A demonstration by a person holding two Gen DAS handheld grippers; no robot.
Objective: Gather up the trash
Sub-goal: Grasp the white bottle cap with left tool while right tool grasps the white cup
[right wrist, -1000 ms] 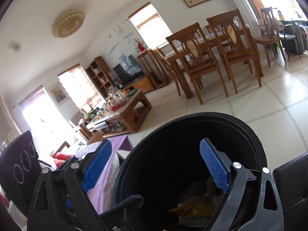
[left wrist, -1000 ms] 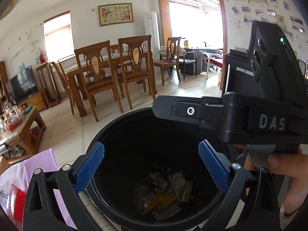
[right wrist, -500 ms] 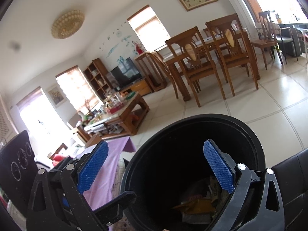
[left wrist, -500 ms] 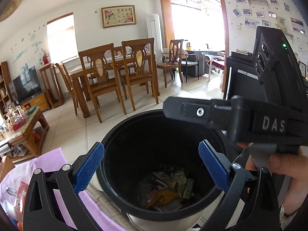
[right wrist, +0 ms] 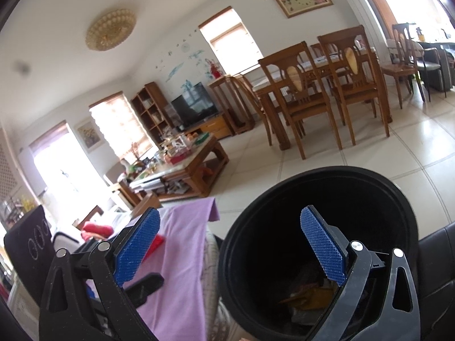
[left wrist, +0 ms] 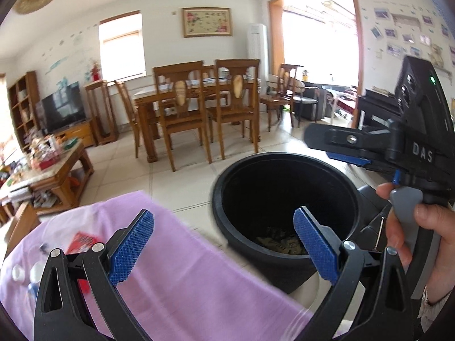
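Left wrist view: purple cloth (left wrist: 176, 278) over the near surface, filling the lower left; black trash bin (left wrist: 287, 167) just off the cloth's right edge, standing upright on the tiled floor (left wrist: 182, 187), mouth open. Crumpled wrappers (left wrist: 280, 245) lying at the bottom of the bin, dark and partly hidden by the blue pad in front. Left gripper (left wrist: 223, 251) held above the cloth's right edge, fingers spread wide, nothing between the pads. Right gripper (left wrist: 338, 149) seen side-on over the bin's far right rim, a hand (left wrist: 421, 227) wrapped round its grey trigger. Near the cloth's left edge a red packet (left wrist: 82, 240), blurred, and two small white caps (left wrist: 27, 271) beside it; both well apart from the bin

Right wrist view: same bin (right wrist: 321, 179) low and centre-right, yellow and brown wrappers (right wrist: 310, 295) at its bottom. Right gripper (right wrist: 229, 248) above the near rim, fingers wide apart and empty, one pad over the cloth (right wrist: 182, 284), the other over the bin's mouth. Left gripper's black finger tip (right wrist: 148, 282) poking in at lower left over the cloth
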